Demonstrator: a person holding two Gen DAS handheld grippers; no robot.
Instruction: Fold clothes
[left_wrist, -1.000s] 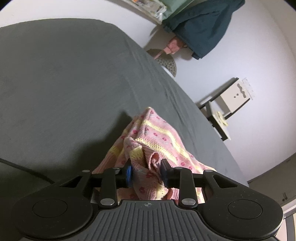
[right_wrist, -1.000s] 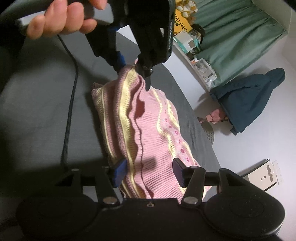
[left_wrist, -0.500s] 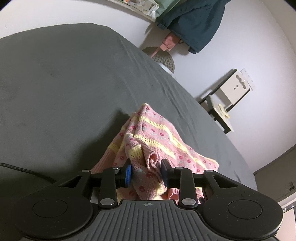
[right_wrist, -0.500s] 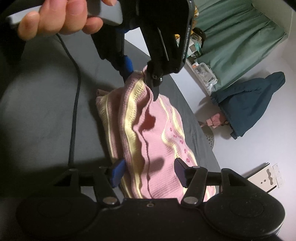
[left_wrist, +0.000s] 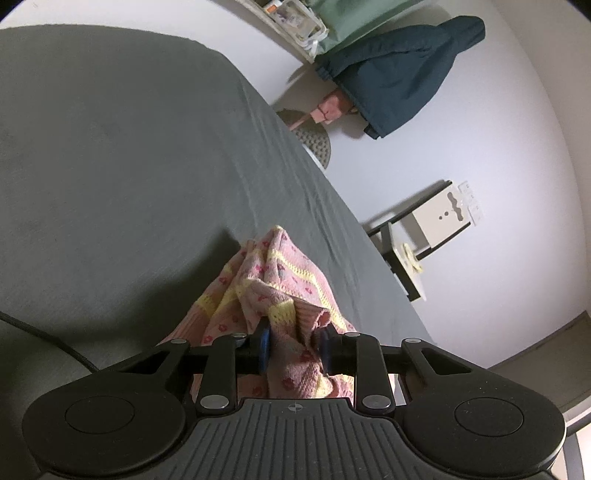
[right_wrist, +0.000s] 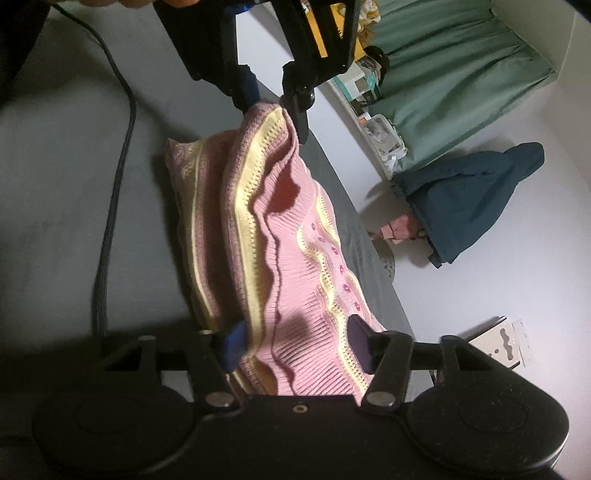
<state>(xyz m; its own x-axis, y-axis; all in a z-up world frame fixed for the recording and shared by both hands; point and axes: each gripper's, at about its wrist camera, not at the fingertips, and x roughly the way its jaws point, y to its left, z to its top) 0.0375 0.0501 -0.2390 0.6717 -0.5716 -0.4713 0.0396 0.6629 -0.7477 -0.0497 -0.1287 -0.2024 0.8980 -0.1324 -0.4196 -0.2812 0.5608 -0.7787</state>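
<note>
No legible writing appears in either view; a yellow printed panel (right_wrist: 334, 33) behind the left gripper is mostly hidden and cannot be read. A pale box (left_wrist: 441, 218) on a small dark side table (left_wrist: 397, 258) carries a cut-out shape and dots but no text.

Containers: a clear plastic bin (right_wrist: 382, 134) sits on a low shelf (left_wrist: 291, 40) by the green curtain (right_wrist: 454, 74); its contents are too small to identify. A dark teal garment (left_wrist: 399, 74) hangs against the white wall (left_wrist: 498, 277).

Task item: a pink knit garment with yellow stripes and small red flowers (right_wrist: 280, 236) lies partly on the grey bed sheet (left_wrist: 110, 147), bunched and lifted at one end.

Left gripper (left_wrist: 293, 345): its blue-padded fingers (left_wrist: 263, 345) are pressed onto a gathered fold of the garment. In the right wrist view this gripper (right_wrist: 273, 107) points downward and holds the garment's far end raised above the sheet. A black cable (right_wrist: 114, 177) trails across the sheet beside it.

Right gripper (right_wrist: 295, 345): the jaws stand spread, one on each side of the near edge of the garment. The cloth lies between them and touches the left-hand pad; the fingers are not closed on it.
</note>
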